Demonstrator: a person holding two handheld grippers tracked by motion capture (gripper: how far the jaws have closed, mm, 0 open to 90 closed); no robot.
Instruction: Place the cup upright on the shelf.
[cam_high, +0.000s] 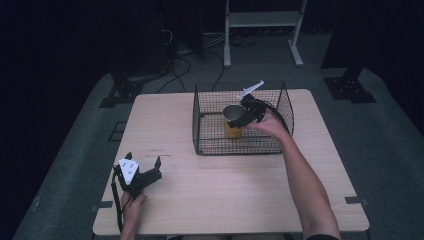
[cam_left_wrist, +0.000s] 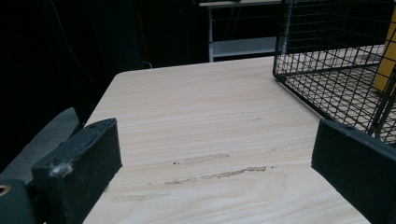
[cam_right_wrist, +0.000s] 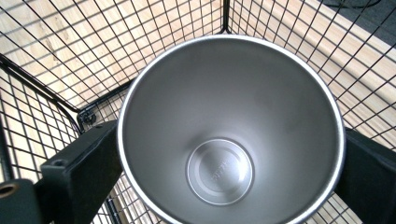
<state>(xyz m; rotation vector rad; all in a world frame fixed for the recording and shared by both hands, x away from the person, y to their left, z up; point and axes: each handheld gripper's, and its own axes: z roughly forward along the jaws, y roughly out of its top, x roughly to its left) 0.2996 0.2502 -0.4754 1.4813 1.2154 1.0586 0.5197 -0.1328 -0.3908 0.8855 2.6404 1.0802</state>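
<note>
Here, a yellow cup (cam_high: 233, 124) with a steel-lined inside is held upright within a black wire basket (cam_high: 207, 142), which stands on the far half of a pale wooden table (cam_high: 240, 195). The cup is gripped by the right gripper (cam_high: 240, 119), whose two black jaws are pressed against opposite sides of the cup just under its rim. In the right gripper view the cup (cam_right_wrist: 230, 130) is seen from straight above: a round steel rim, smooth grey walls and a small circular base are shown, with the basket's mesh (cam_right_wrist: 60, 56) and the tabletop behind it on every side. Whether the cup's base is resting on the basket floor or is held just above it cannot be told. The right forearm is stretched over the near wall of the basket.

The left gripper (cam_high: 144, 174) is laid low at the near left part of the table, well apart from the basket, and is held by the left hand (cam_high: 133, 204). Its jaws are spread wide and nothing is held between them; in the left gripper view bare wood (cam_left_wrist: 210, 140) is seen between the jaws, and a corner of the basket (cam_left_wrist: 327, 60) is seen at the upper right
</note>
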